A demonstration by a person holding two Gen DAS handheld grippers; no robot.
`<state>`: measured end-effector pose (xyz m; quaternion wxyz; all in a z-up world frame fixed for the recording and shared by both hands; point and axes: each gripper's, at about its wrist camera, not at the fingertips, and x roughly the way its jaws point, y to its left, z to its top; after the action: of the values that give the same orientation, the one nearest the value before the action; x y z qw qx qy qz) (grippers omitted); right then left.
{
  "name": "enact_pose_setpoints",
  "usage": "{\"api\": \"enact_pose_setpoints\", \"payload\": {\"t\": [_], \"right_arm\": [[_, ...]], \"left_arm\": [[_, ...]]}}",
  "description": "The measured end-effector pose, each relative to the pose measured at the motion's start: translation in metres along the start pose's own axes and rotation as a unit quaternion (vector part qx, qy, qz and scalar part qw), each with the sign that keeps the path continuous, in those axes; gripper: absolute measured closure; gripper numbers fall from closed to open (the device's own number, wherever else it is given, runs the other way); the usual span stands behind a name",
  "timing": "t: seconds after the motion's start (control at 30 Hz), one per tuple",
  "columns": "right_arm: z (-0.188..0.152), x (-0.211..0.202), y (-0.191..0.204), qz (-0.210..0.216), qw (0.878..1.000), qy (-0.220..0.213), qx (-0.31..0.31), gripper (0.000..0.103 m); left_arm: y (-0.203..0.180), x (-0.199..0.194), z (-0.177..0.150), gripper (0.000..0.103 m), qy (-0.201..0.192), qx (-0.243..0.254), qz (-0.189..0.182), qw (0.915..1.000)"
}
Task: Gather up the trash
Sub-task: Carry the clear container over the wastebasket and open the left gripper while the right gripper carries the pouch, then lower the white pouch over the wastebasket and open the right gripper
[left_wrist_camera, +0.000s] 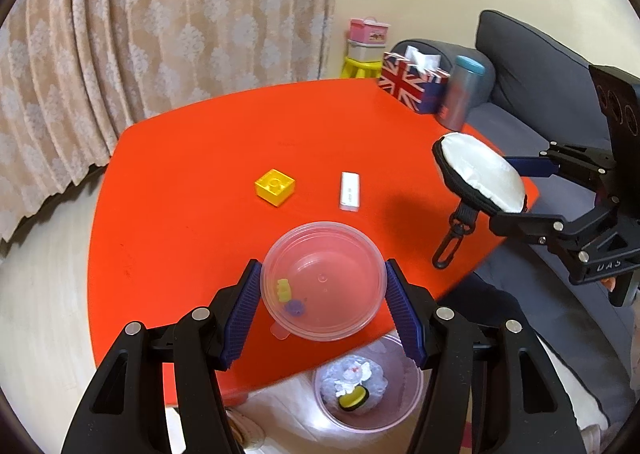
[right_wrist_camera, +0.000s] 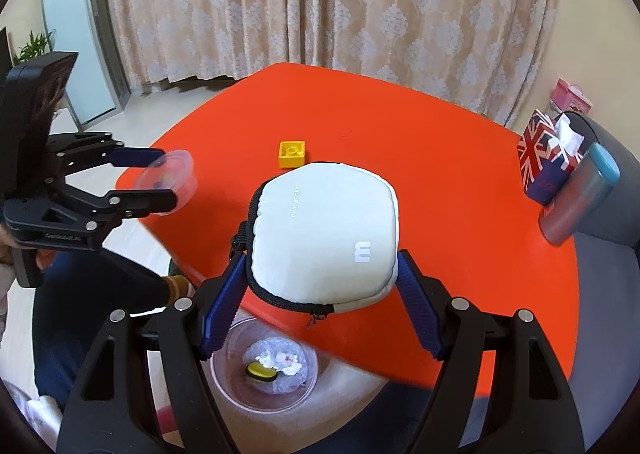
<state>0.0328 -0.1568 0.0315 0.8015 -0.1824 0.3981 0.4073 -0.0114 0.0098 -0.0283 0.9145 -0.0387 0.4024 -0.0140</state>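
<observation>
At the near edge, the left tongs (left_wrist_camera: 323,308) are being clenched on one clear tub (left_wrist_camera: 323,281) holding two small bits, one yellow and one purple, while the right tongs (right_wrist_camera: 320,304) are being clenched on one white pouch (right_wrist_camera: 326,238); both loads are being held above the red tabletop (left_wrist_camera: 200,173). One bin (left_wrist_camera: 368,390), already holding crumpled wrappers and a yellow disc, is being seen on the floor just below the edge. The tub should probably be carried squarely over the bin and kept level until then, so nothing spills early. Farther on, one yellow brick (left_wrist_camera: 275,186) and one white stick (left_wrist_camera: 349,190) are lying apart; at the far corner one flag box (left_wrist_camera: 412,83) and one flask (left_wrist_camera: 464,91) are standing together.
</observation>
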Motion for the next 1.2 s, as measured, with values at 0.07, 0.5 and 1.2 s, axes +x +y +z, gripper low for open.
{"api": "enact_pose_setpoints", "payload": {"t": [0.07, 0.5, 1.2], "right_arm": [[-0.01, -0.005, 0.002, 0.006, 1.0, -0.001, 0.003, 0.03], [-0.063, -0.012, 0.014, 0.016, 1.0, 0.017, 0.018, 0.03], [-0.081, -0.014, 0.014, 0.025, 0.999, 0.023, 0.031, 0.03]], "left_arm": [[-0.005, -0.002, -0.005, 0.043, 0.0, 0.002, -0.003, 1.0], [-0.046, 0.002, -0.048, 0.043, 0.024, 0.023, -0.028, 0.9991], [-0.053, 0.017, -0.064, 0.007, 0.039, 0.015, -0.035, 0.9985]]}}
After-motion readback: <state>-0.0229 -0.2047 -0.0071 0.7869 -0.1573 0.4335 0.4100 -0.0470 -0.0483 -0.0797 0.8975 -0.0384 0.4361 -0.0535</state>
